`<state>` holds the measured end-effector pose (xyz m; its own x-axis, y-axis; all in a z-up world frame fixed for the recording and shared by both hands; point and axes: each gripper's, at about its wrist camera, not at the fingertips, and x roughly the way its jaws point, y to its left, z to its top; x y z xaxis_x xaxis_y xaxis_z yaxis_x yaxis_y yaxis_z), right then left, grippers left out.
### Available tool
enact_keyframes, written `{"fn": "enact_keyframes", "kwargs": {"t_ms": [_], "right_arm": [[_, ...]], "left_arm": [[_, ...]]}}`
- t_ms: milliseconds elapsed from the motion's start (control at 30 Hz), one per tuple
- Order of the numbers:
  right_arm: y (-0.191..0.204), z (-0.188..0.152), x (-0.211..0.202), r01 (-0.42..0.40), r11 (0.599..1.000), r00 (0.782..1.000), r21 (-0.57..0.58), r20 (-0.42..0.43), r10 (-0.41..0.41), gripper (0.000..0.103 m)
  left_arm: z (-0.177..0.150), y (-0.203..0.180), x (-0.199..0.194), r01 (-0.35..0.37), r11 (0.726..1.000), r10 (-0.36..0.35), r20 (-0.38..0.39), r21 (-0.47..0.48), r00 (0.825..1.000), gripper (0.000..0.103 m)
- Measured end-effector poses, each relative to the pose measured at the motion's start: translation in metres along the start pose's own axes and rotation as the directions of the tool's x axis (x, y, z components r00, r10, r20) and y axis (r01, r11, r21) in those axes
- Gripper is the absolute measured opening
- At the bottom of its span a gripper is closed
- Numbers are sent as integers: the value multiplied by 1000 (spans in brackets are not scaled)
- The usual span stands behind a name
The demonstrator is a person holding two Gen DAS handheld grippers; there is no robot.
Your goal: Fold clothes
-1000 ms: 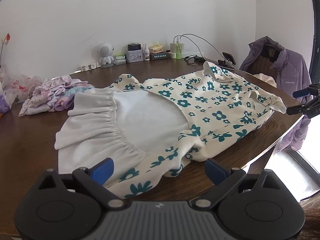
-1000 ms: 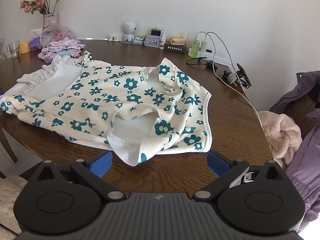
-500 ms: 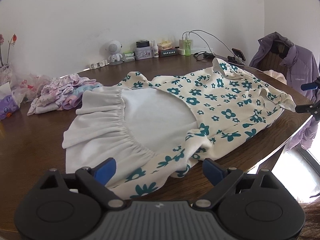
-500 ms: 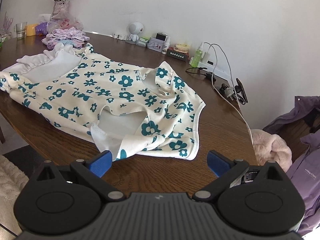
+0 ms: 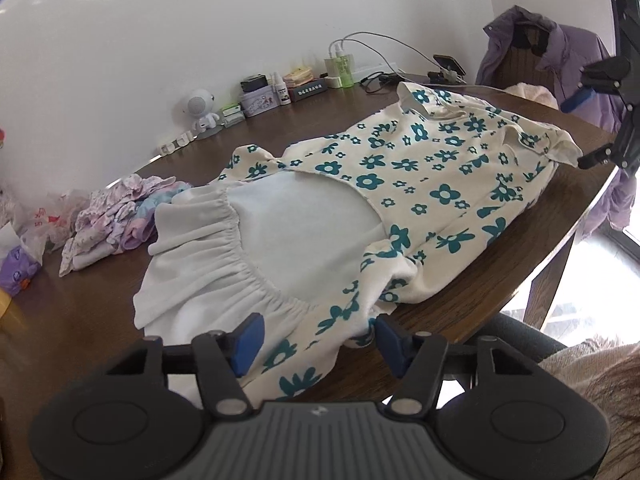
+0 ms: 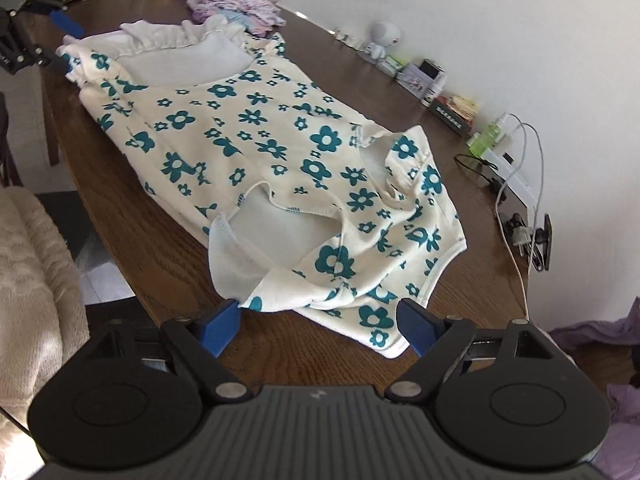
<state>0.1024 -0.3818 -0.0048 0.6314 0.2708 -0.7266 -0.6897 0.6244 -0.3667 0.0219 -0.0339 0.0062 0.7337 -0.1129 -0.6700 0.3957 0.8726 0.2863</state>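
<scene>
Floral garment (image 5: 400, 184) spread on table (image 5: 80, 320); left tool (image 5: 316, 338), right tool (image 6: 320, 320) both agape, nothing gripped.

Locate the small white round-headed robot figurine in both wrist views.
Left wrist: white round-headed robot figurine stands upper left of centre, against the wall.
Right wrist: same figurine upper right of centre, by the wall.
Shared landmark: green bottle beside the white chargers.

no readable text on the cluttered table

a small dark box (image 5: 307, 91) by the wall carries a line of white characters, too blurred to make out; a plastic bag (image 5: 38, 216) shows red print, likewise illegible.
</scene>
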Motion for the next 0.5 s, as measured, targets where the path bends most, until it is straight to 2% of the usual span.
{"fn": "enact_keyframes", "kwargs": {"t_ms": [167, 300, 367, 433, 467, 500], "right_arm": [[0, 9, 7, -75, 992, 997, -103, -34, 72, 75], [0, 16, 13, -136, 974, 990, -182, -67, 126, 74], [0, 20, 16, -167, 961, 985, -221, -84, 152, 73], [0, 24, 19, -198, 946, 979, -258, -103, 177, 70], [0, 26, 20, -213, 937, 976, -277, -113, 189, 67], [0, 27, 22, -229, 928, 972, -295, -123, 201, 55]], "left_arm": [[0, -4, 3, 8, 998, -6, -43, 55, 999, 50], [0, -2, 5, 15, 998, -11, -54, 68, 998, 45], [2, -2, 6, 23, 996, -18, -58, 82, 998, 39], [3, -4, 7, 38, 993, -31, -63, 112, 998, 24], [4, -5, 7, 47, 991, -39, -66, 126, 997, 22], [4, -5, 8, 55, 990, -46, -72, 129, 996, 15]]}}
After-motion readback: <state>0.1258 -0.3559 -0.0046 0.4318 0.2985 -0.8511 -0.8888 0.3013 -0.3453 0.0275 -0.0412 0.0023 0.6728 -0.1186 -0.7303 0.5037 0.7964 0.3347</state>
